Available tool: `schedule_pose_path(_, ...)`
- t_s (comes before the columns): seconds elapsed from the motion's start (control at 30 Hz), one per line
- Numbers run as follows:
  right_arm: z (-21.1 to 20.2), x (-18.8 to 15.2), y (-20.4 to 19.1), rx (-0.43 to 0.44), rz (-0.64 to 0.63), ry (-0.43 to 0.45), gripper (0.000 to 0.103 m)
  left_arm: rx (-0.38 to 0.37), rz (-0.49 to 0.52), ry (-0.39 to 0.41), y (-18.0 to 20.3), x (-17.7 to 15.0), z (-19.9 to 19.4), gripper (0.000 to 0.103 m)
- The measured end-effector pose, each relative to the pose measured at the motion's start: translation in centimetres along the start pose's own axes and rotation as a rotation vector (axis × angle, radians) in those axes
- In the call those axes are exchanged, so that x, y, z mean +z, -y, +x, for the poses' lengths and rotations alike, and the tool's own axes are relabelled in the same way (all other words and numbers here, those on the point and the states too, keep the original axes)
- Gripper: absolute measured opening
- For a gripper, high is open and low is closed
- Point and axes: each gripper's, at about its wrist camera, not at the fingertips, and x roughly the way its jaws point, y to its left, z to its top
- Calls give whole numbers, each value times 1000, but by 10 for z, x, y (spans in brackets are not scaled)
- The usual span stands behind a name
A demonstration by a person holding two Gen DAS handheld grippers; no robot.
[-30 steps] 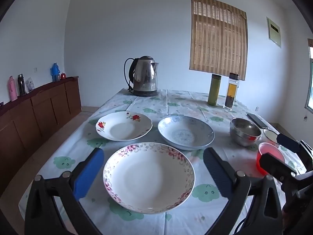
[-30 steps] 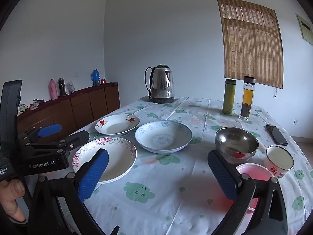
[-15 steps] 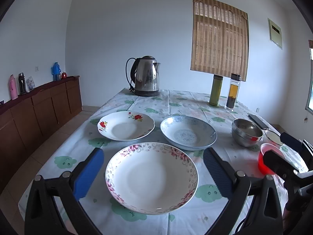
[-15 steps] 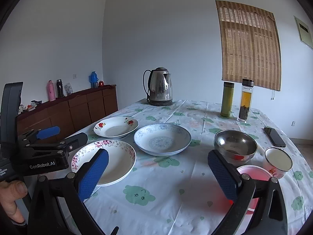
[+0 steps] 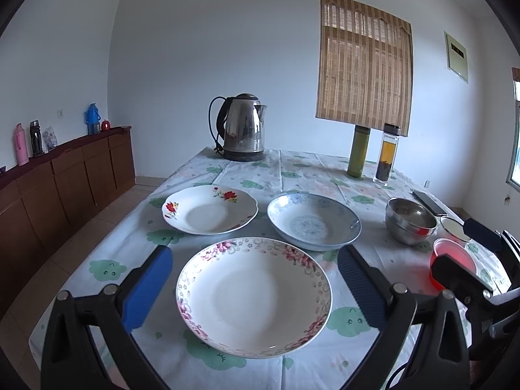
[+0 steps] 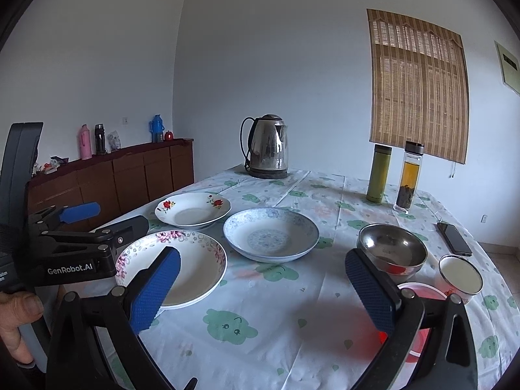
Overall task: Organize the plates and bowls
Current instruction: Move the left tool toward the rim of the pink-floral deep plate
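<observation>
**Both jaws open, nothing gripped; dishes all on the table**

Jaws: the left gripper (image 5: 254, 279) is spread wide, holding nothing. Its blue pads sit either side of the pink-flowered plate (image 5: 254, 295), above the table (image 5: 302, 169); contact with the plate cannot be confirmed. The right gripper (image 6: 261, 287) is likewise spread wide and empty, hovering over bare tablecloth.

Dish positions, left wrist view:
- Pink-flowered plate: nearest the front edge, upright, empty.
- Red-flowered plate (image 5: 209, 209): behind it, to the left.
- Blue-patterned bowl (image 5: 313, 221): behind it, to the right, just beside the red-flowered plate; the two rims look apart.
- Steel bowl (image 5: 411, 221): further right, separate from the blue-patterned bowl.
- Red plastic bowl (image 5: 453, 256): front right, partly hidden by the right gripper's frame.
- White cup (image 6: 461, 274): right wrist view, just beside the steel bowl and the red plastic bowl.

Other items: kettle (image 5: 243, 128) at the far end of the table; green flask (image 5: 359, 151) and a glass bottle (image 5: 386, 152) with amber liquid stand side by side at far right; phone (image 6: 454, 239) lies flat near the right edge. A sideboard (image 5: 65, 178) runs along the left wall.

A hand (image 6: 18, 325) grips the left gripper's handle, at the lower left of the right wrist view.
</observation>
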Motion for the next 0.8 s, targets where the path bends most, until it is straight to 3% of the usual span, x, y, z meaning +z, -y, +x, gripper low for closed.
schedule_pose_path(0.63,0,-1,-11,-6,-37,22,101,2,-7,4,-5,-1,3,103)
schedule_pose_path(0.8,3,-2,-12,5,-35,15,95,2,-11,4,-7,-3,4,103)
